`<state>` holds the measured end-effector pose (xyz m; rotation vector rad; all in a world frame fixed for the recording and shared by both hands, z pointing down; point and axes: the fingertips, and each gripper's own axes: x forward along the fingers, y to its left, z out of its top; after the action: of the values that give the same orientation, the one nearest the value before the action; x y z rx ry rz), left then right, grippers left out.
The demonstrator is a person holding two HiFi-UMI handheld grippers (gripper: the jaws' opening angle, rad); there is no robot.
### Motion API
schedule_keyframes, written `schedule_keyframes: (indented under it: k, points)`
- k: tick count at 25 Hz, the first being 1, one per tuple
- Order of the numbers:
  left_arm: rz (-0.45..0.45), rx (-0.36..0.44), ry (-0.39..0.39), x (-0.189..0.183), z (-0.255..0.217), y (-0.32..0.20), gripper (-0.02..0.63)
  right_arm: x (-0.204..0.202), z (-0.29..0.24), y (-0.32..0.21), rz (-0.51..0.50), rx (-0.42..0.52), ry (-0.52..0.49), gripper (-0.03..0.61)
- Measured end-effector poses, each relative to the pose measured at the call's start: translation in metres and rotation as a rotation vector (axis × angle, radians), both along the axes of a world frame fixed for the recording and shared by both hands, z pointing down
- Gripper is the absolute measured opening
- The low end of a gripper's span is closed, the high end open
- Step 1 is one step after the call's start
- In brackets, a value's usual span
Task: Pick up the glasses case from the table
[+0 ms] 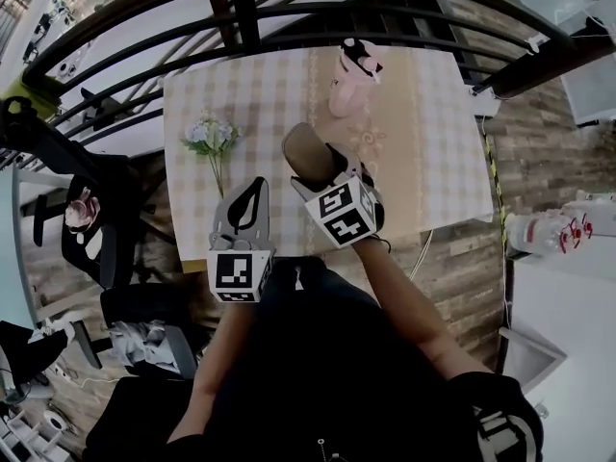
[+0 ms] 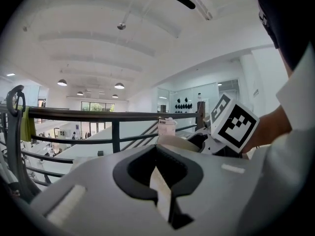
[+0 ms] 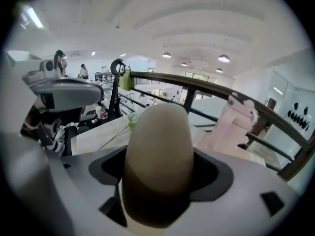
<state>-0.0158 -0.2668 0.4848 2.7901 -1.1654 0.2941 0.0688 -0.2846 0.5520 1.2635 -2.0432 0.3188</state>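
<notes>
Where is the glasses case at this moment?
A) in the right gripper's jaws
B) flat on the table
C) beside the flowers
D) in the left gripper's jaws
A: the right gripper has its jaws clamped on the case, as its own view shows.

Round ceiling lamps (image 2: 61,82) are glowing softly in both gripper views, and even, bright light is washing the white ceiling without harsh glare. The wide-angle lenses are bending the railing (image 1: 289,17) into arcs along the upper frame and leaving the corners black. The glasses case (image 3: 157,166), close to the lens, is showing soft and out of focus. The checked worktop (image 1: 423,162) is looking pale and muted, carrying only faint shadows.
</notes>
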Motion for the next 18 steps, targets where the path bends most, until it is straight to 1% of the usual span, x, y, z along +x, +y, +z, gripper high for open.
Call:
schedule_keyframes:
  k: [6, 12, 18]
  points:
    - [-0.001, 0.063, 0.016, 0.004, -0.028, 0.004, 0.011, 0.011, -0.038, 0.012, 0.025, 0.098, 0.004, 0.365]
    - [-0.011, 0.121, 0.035, 0.003, -0.059, 0.002, 0.011, 0.017, -0.080, 0.017, 0.093, 0.200, -0.074, 0.365]
    - [-0.026, 0.157, 0.057, 0.005, -0.084, 0.002, 0.011, 0.026, -0.127, 0.019, 0.137, 0.358, -0.080, 0.365]
